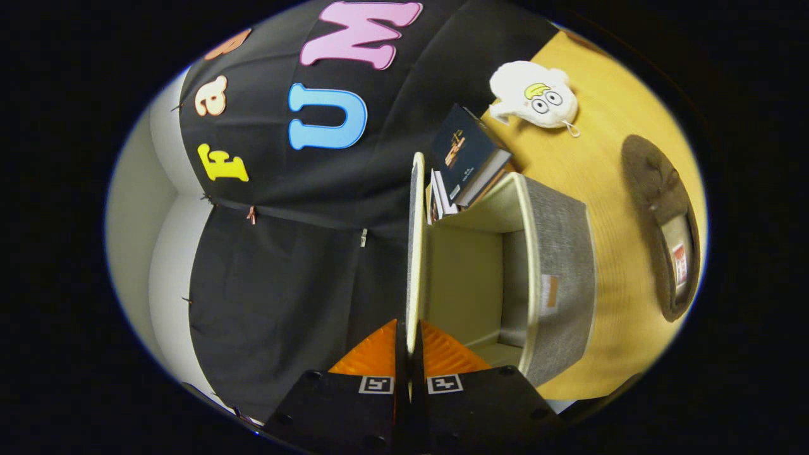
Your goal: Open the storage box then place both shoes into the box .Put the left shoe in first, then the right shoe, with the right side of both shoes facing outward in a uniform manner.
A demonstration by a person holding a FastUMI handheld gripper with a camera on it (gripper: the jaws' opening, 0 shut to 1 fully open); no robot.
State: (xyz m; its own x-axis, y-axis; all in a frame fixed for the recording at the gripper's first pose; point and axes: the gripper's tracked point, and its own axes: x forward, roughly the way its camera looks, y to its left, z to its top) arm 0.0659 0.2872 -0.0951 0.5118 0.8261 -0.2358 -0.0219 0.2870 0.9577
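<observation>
Gripper view, rolled sideways — the gripper (409, 354) is pinching the lid (415, 253) of the storage box (562, 284). Both fingers are pressing on the lid's near edge, one on each face, jaws nearly together with just the thin panel between them. The lid is standing edge-on to the camera, running straight ahead from the fingertips, swung up and away from the box opening.

The box is sitting open just beside the lid, grey fabric outside, pale lining inside. Its interior is showing bare walls and a bare bottom. A small tan tag is showing on the grey outer wall.

One shoe (665, 227) — dark brown, slip-on type with a light insole — is lying on the wooden surface (607, 158), apart from the box, on the side of the box away from the lid. I cannot tell whether it is the left or the right shoe.

Beyond the far end of the box, a stack of books (468, 165) is leaning, the top one dark-covered, touching or just beside the box's far corner. Farther out on the surface, a white plush toy (534, 95) with cartoon eyes is lying well apart from the shoe.

The booth's black cloth wall (284, 253) is hanging on the other side of the lid.
</observation>
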